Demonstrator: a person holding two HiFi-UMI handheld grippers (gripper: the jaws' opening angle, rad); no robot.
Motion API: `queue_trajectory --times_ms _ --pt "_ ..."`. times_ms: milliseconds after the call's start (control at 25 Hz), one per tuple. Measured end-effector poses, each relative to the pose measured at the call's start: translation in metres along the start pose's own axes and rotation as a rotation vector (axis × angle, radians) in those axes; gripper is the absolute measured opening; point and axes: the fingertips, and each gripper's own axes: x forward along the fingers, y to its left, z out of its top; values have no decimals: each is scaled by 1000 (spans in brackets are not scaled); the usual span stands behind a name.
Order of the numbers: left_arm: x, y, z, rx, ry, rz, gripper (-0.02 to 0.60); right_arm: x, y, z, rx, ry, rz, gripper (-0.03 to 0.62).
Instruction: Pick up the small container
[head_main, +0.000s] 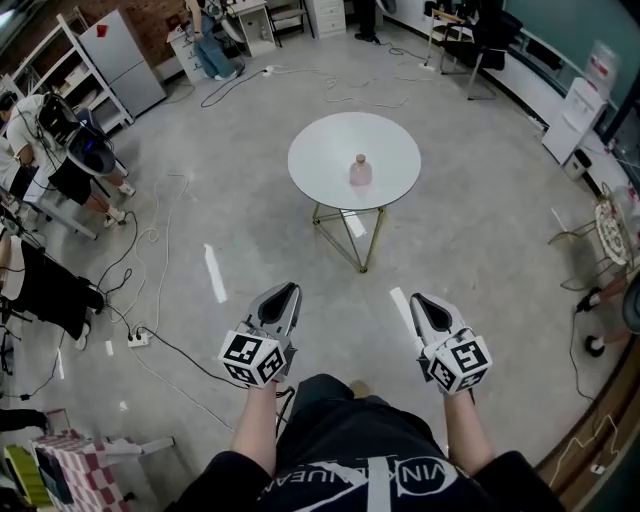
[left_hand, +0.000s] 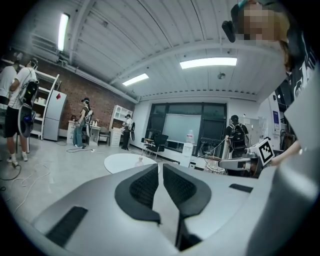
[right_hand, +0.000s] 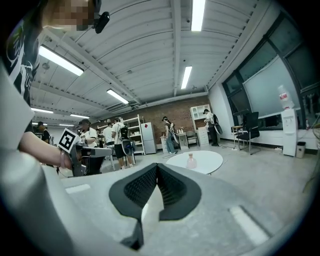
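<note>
The small container, a pale pink bottle with a narrow neck, stands upright near the middle of a round white table on gold legs. Both grippers hover over the floor well short of the table, pointing toward it. My left gripper is shut with nothing in it, and so is my right gripper. In the left gripper view the container is tiny, far beyond the closed jaws. In the right gripper view the container sits on the table past the closed jaws.
Cables and a power strip lie on the grey floor at the left, near seated people. White tape strips mark the floor before the table. A metal shelf and a fridge stand at the back left, a wire chair at the right.
</note>
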Motion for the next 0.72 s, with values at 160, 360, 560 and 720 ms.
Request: queue_trajectory --times_ms 160,360,560,720 --pt "2 6 -4 -1 17 9 28 10 1 -4 6 14 14 6" --pt "12 30 -14 -15 40 9 28 36 4 -10 12 34 35 6" --pt "51 45 -10 -28 31 -16 28 63 -17 -2 7 42 32 6" --pt "88 54 -2 -35 33 -43 28 84 -38 5 11 55 26 6"
